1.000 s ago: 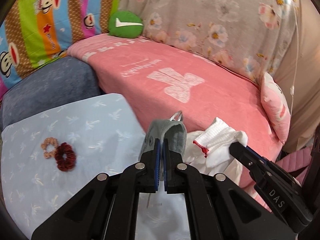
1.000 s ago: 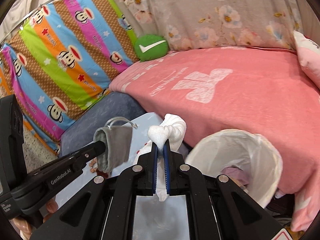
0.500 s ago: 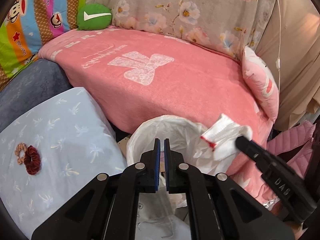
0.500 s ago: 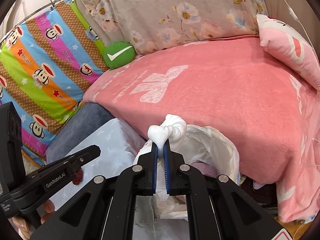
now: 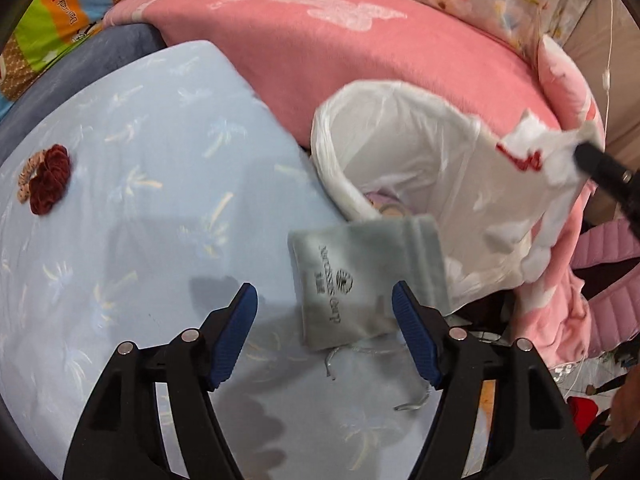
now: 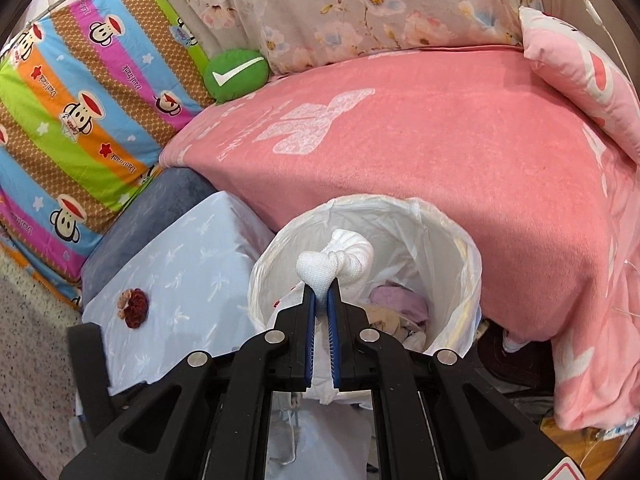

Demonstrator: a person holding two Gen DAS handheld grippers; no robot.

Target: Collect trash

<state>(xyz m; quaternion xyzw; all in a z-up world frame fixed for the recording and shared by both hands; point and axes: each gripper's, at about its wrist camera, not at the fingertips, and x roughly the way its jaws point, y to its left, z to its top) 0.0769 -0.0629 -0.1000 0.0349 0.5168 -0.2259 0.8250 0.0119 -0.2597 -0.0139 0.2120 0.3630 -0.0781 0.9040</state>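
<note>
My left gripper (image 5: 325, 305) – jaws have just been opening, now spread wide, pads touching nothing. The grey drawstring pouch (image 5: 362, 276) sits loose between and just beyond the fingertips, blurred, overlapping the near rim of the white-lined trash bin (image 5: 400, 140); I can't tell if it's resting on the light blue cloth (image 5: 140, 184) or in the air. My right gripper (image 6: 321, 304) is clamped narrow on a knotted white cloth (image 6: 336, 260) with red stitching, held over the bin mouth – bin already has some lilac and beige scraps inside. Dark red scrunchie (image 5: 48, 184) lies on the blue cloth, well apart from the bin. Pink blanket (image 6: 440, 152) right behind the bin.
</note>
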